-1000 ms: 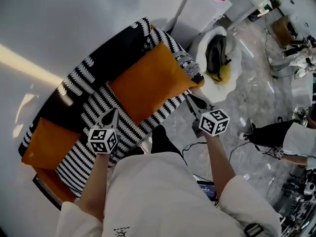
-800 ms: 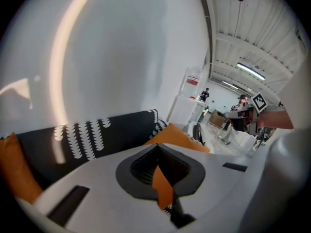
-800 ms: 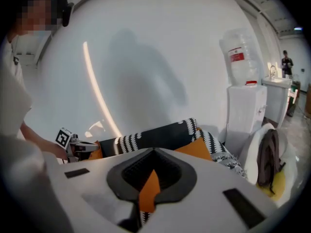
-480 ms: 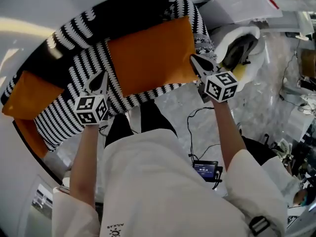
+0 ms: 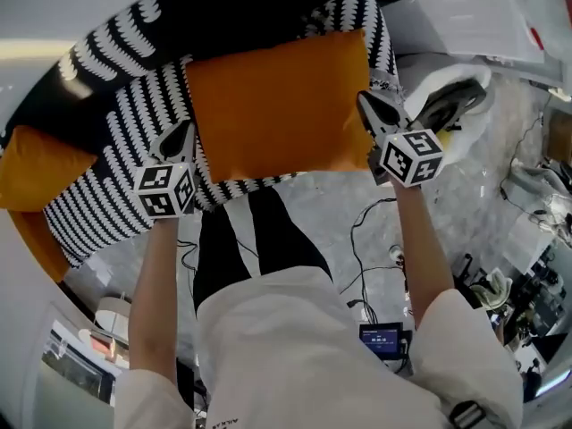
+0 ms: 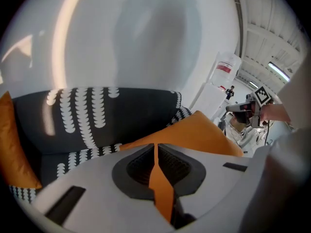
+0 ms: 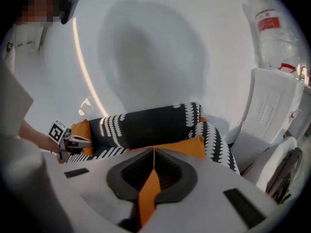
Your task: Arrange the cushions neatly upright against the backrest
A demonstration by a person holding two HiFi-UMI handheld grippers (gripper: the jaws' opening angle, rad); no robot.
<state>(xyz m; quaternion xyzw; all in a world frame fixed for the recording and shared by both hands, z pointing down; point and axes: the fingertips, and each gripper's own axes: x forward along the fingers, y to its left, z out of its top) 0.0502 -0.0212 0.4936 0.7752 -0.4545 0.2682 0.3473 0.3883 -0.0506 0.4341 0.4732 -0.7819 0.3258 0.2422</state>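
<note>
A large orange cushion (image 5: 277,105) hangs level in front of the black sofa with white leaf print (image 5: 134,105). My left gripper (image 5: 182,134) is shut on the cushion's left edge and my right gripper (image 5: 368,105) on its right edge. In the left gripper view orange fabric is pinched between the jaws of the left gripper (image 6: 156,147), with the cushion (image 6: 199,132) stretching right and the backrest (image 6: 97,115) behind. The right gripper view shows the same pinch at the right gripper (image 7: 153,152). A second orange cushion (image 5: 36,168) leans at the sofa's left end.
A white seat holding a dark bag (image 5: 442,101) stands just right of the sofa's patterned armrest (image 5: 380,43). Cables (image 5: 371,231) and a small screen device (image 5: 380,336) lie on the marbled floor by my legs. A white wall rises behind the sofa.
Both grippers stayed shut on the cushion's ends and carried it up off the seat. It now hangs squarer and closer in front of me. The second cushion has not moved.
</note>
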